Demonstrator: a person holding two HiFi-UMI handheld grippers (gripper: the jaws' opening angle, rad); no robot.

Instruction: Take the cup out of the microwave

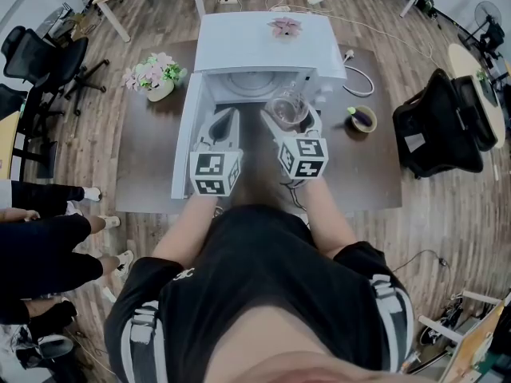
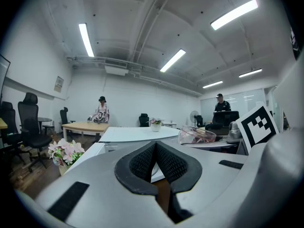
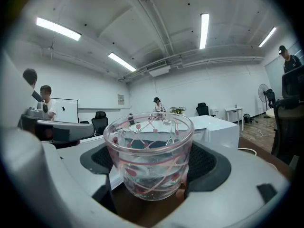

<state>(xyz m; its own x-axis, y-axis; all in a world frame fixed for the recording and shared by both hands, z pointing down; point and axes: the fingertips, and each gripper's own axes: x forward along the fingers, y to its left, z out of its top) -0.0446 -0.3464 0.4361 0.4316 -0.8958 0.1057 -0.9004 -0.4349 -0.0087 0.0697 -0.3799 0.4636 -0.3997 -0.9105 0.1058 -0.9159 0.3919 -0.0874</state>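
A clear glass cup with a red pattern sits between the jaws of my right gripper, which is shut on it. In the head view the cup hangs just in front of the open white microwave, with my right gripper behind it. My left gripper is to its left, near the microwave's open door. In the left gripper view the left gripper has its dark pads touching and nothing between them. The cup shows at the right of that view.
A pot of pink flowers stands on the brown table left of the microwave. A small bowl and a white cable lie to the right. A black office chair stands right of the table. Seated people's legs are at the left.
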